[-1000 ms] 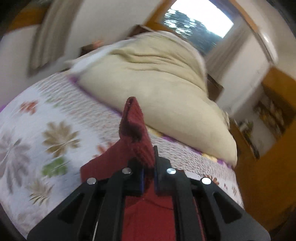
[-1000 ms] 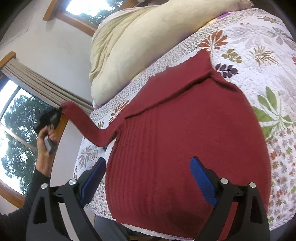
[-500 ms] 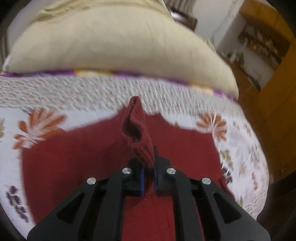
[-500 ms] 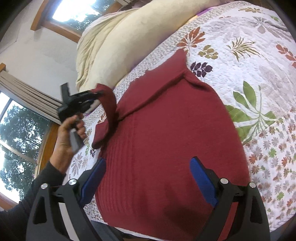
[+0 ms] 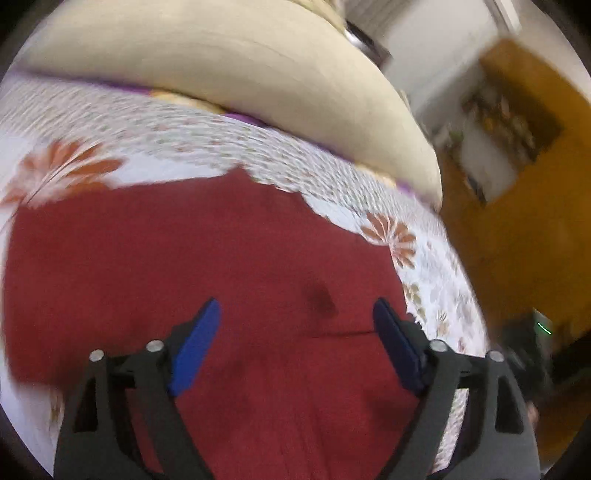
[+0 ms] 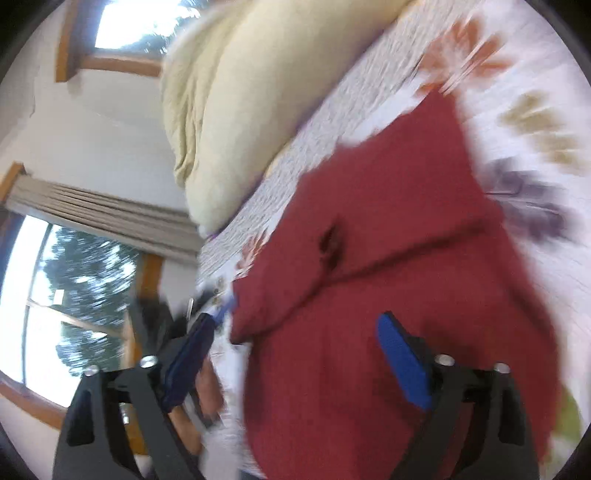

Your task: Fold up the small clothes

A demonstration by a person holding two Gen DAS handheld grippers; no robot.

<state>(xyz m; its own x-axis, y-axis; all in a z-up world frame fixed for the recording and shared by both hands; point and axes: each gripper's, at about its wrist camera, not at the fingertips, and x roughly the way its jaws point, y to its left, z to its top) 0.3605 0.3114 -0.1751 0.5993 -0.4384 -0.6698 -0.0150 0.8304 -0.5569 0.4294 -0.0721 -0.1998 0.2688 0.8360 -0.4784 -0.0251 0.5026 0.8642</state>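
- One dark red knitted sweater lies spread on the white quilted bedspread with flower prints, near the bed's front edge; one sleeve lies folded across the body, its cuff opening a dark spot.
- The left gripper hovers just above the knit, blue-padded jaws wide apart, holding nothing.
- The right gripper is likewise spread wide and empty, over the sweater's lower part.
- Judged step: one sleeve fold laid; the next move calls for pinching the other sleeve, or the hem, and bringing it over.
- One large cream duvet is heaped beyond; both views are blurred.
- Two windows show in the right view.
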